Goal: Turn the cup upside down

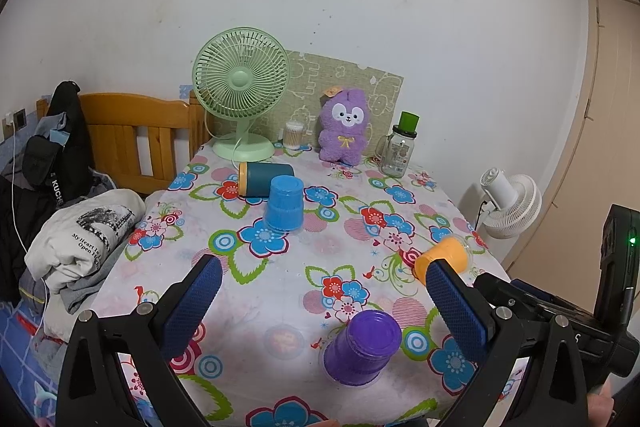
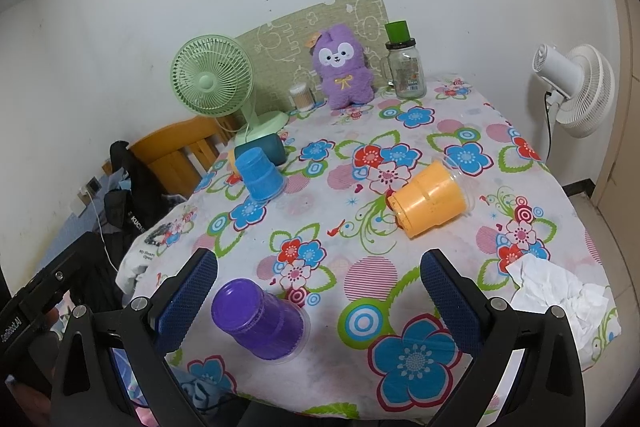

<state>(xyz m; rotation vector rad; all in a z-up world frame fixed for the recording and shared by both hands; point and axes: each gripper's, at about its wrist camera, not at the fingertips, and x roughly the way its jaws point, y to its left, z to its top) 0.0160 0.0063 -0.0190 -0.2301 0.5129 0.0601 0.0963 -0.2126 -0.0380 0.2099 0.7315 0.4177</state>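
A purple cup stands upside down near the table's front edge, also in the right wrist view. A blue cup stands upside down farther back. An orange cup lies on its side at the right. A dark teal cup with an orange rim lies on its side behind the blue one. My left gripper is open and empty above the front of the table. My right gripper is open and empty, the purple cup beside its left finger.
The table has a flowered cloth. At the back stand a green fan, a purple plush toy, a glass jar with a green lid and a cotton swab jar. Crumpled tissue lies front right. A white fan stands off the table.
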